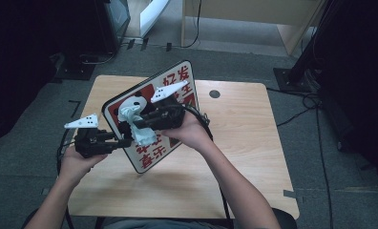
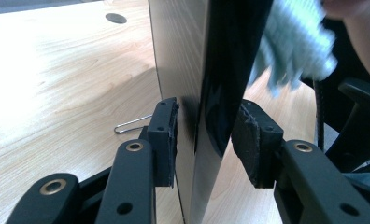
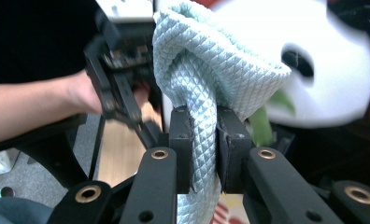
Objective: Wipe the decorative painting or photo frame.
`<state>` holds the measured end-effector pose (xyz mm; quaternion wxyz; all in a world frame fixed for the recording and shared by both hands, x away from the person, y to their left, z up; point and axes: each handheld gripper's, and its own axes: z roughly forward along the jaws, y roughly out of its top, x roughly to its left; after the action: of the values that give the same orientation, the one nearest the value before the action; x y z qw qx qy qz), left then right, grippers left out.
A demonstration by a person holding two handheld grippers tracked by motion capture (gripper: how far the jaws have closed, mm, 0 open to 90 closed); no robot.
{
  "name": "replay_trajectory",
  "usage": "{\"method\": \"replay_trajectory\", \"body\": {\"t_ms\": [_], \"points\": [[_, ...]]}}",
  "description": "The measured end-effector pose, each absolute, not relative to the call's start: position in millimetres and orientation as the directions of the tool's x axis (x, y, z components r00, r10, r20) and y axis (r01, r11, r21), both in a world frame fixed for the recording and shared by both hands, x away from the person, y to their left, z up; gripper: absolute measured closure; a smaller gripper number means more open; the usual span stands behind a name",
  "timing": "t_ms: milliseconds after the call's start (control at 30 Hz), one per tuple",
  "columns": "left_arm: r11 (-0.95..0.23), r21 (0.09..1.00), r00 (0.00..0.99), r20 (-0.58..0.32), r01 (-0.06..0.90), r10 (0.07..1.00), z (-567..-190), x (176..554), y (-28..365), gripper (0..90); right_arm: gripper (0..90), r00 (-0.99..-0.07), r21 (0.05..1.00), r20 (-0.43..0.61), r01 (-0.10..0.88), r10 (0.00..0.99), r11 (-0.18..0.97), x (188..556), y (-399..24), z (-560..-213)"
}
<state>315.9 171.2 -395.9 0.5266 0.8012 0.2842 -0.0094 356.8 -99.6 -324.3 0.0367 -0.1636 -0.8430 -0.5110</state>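
Note:
A red sign board (image 1: 180, 78) with a white panda (image 3: 332, 70) and white characters stands tilted above the table. My left gripper (image 1: 125, 139) is shut on its left edge. In the left gripper view the pads (image 2: 164, 140) clamp the thin board (image 2: 183, 60) from both sides. My right gripper (image 1: 138, 125) is shut on a pale blue-green cloth (image 1: 132, 116), which lies against the panda's face. The right gripper view has the quilted cloth (image 3: 211, 60) pinched between that gripper's (image 3: 204, 149) jaws, and beyond it the hand with the left gripper (image 3: 122, 70).
The wooden table (image 1: 244, 143) has a round cable hole (image 1: 214, 94) at the back. A bent metal wire (image 2: 131, 123) lies on the table behind the board. Dark stands and cables flank the table; a pale wooden cabinet (image 1: 254, 14) stands farther back.

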Motion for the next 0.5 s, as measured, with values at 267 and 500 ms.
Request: {"method": "replay_trajectory", "body": {"t_ms": [267, 500], "points": [[-0.273, 0.839, 0.833, -0.319, 0.47, 0.453, -396.0, 312.9, 174.3, 61.3, 78.9, -0.964, 0.867, 0.166, 0.244, 0.21, 0.435, 358.9, -79.9, -286.7], [-0.272, 0.838, 0.83, -0.321, 0.473, 0.456, -396.0, 310.9, 177.8, 61.8, 78.8, -0.968, 0.875, 0.15, 0.224, 0.199, 0.429, 361.5, -67.5, -276.2]]}}
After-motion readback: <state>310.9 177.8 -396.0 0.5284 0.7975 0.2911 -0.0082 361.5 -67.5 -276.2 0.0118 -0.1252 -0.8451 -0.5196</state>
